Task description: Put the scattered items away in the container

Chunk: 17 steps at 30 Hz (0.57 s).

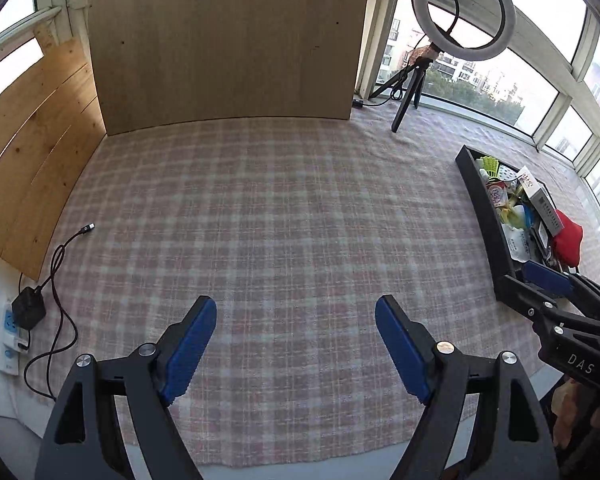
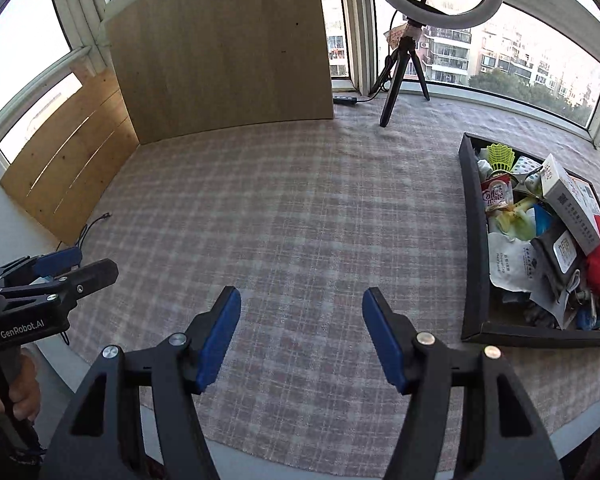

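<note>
Checked cloth (image 2: 300, 208) lies bare from the near edge to the back board (image 2: 220, 48), the full black container (image 2: 474, 240) at its right edge, apparently crammed, with both the left gripper (image 1: 296, 344) and the right gripper (image 2: 302, 336) spread wide, holding nothing.

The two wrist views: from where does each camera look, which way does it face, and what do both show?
Left wrist view: sits on the left hand-held gripper, facing forward and down over the checked cloth; its open blue fingers show, with the right hand-held gripper at the right edge.
Right wrist view: sits on the right hand-held gripper, facing likewise; its open fingers, the left hand-held gripper and a hand show.
Shared: cloth, black container of items, ring light, wooden board.
</note>
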Tool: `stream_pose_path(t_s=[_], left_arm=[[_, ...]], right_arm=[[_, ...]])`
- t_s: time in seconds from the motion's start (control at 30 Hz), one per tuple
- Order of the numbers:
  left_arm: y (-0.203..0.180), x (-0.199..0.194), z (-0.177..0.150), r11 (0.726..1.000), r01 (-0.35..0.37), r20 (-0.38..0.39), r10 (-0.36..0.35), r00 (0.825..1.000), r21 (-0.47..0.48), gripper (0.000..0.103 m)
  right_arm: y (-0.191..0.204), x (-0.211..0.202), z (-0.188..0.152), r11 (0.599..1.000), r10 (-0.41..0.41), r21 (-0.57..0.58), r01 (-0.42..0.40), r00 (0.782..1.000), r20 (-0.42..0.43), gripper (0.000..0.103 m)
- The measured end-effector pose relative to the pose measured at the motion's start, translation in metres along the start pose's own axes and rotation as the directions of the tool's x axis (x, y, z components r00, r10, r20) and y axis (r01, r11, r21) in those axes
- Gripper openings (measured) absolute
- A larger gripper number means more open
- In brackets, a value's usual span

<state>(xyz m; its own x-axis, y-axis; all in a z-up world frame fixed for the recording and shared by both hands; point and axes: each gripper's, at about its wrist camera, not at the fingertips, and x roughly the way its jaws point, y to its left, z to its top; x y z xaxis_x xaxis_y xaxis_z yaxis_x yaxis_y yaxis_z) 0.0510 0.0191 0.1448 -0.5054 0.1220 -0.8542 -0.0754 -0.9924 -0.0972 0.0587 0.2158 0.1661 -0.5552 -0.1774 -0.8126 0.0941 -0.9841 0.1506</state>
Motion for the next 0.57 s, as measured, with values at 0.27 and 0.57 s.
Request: stream_pose_path(t_s=[0.27, 0.57], left_arm=[[0.026, 0.003, -0.008, 1.0, 0.012, 0.018, -0.011, 1.0, -0.017, 0.08], [0.025, 0.003, -0.011, 0.998, 0.062, 0.026, -0.063, 0.998, 0.018, 0.08]], right_arm=[[0.006, 0.003, -0.014, 0.999, -0.026, 0.044, 0.026, 1.0, 0.015, 0.062], [0.007, 0.001, -0.017, 0.997, -0.028, 0.074, 0.026, 0.999, 0.019, 0.062]])
